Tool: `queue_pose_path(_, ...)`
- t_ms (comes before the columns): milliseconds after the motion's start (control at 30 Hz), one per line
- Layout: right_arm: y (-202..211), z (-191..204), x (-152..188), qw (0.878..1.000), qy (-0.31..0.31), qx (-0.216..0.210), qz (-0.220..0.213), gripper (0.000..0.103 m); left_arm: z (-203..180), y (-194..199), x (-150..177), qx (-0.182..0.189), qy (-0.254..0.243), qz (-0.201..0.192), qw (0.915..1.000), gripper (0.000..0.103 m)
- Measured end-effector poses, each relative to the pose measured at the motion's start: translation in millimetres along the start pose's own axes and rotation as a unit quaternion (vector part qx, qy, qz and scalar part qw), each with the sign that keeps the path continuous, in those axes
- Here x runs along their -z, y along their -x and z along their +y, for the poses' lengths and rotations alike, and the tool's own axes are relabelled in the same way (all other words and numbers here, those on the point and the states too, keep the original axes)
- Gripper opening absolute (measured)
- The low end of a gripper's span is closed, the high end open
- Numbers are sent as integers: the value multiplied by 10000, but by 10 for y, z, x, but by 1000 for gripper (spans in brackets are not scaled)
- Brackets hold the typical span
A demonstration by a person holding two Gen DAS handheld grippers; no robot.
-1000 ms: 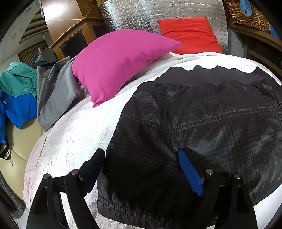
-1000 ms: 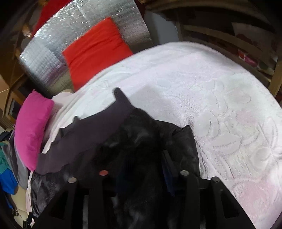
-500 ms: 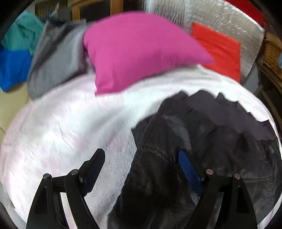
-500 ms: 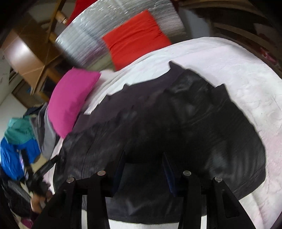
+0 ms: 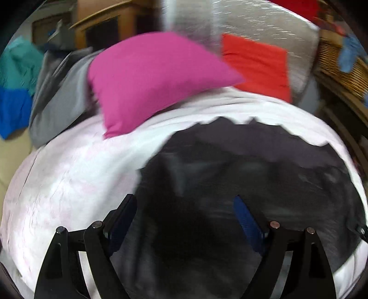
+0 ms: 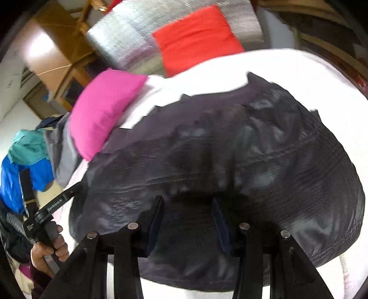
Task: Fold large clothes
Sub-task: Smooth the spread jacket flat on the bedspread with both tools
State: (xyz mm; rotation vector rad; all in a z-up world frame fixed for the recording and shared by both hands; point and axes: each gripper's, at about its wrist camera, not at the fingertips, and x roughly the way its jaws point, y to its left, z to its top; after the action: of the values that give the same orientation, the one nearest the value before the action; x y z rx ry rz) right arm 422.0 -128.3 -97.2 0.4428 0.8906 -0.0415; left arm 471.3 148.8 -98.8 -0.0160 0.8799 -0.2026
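White bed (image 6: 299,76) | cushions: two | dark jacket (image 6: 230,149): one | left tongs (image 5: 184,214) spread | right tongs (image 6: 187,216) parted, empty

left wrist view: sits just behind its own two fingers (image 5: 248,220), looking steeply down and forward over the white bed cover (image 5: 69,184); close, dark garment (image 5: 230,174) fills the lower right of the frame.
right wrist view: same kind of mount, frame tilted; close over the garment (image 6: 230,161), which fills the centre.
far end: both face the pink cushion (image 5: 151,78), red cushion (image 5: 257,66) and silver panel (image 5: 253,20) along the top.
shared: garment, cover, cushions, clothes pile (image 6: 30,156) at left.
cross view: left gripper (image 6: 53,197) and hand (image 6: 48,250) show at lower left of the right view.
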Motion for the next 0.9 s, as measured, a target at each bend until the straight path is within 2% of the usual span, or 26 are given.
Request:
queue_pose_path(100, -46, 157, 65, 9997, 213, -95, 117, 48, -198, 34, 100, 303, -244, 114, 9992, 87)
queue_pose_path(167, -211, 149, 150, 9984, 125, 13, 548, 48, -313, -18, 205, 451, -398, 326, 9977, 87)
queue_pose_path(200, -286, 123, 195, 9974, 81, 87, 716, 48, -366, -55, 262, 441, -468, 434, 9970, 87)
queue_pose_path(267, -298, 76, 208, 9973, -40, 32, 739, 48, -464, -189, 373, 249, -713, 712, 9946, 88)
queue_pose_path(367, -204, 24, 219, 9971, -214, -122, 724, 47, -546, -153, 431, 95, -916, 678, 9934, 88)
queue_pose_path(567, 169, -27, 357, 9985, -220, -228, 441, 47, -517, 178, 550, 512, -621, 462, 9957, 88)
queue_pose_path(667, 242, -47, 417, 9974, -298, -448, 488, 47, -667, 337, 639, 818, -869, 285, 9924, 88)
queue_pose_path(733, 144, -44, 481, 9962, -335, -395, 706, 47, -803, 259, 708, 675, -1194, 435, 9896, 88)
queue_pose_path(833, -151, -62, 578, 9913, -426, -3, 1245, 47, -933, 54, 837, 352, -1497, 765, 9851, 90)
queue_pose_path(900, -190, -47, 583, 9903, -471, 45, 1303, 47, -941, 71, 806, 336, -1460, 704, 9862, 90)
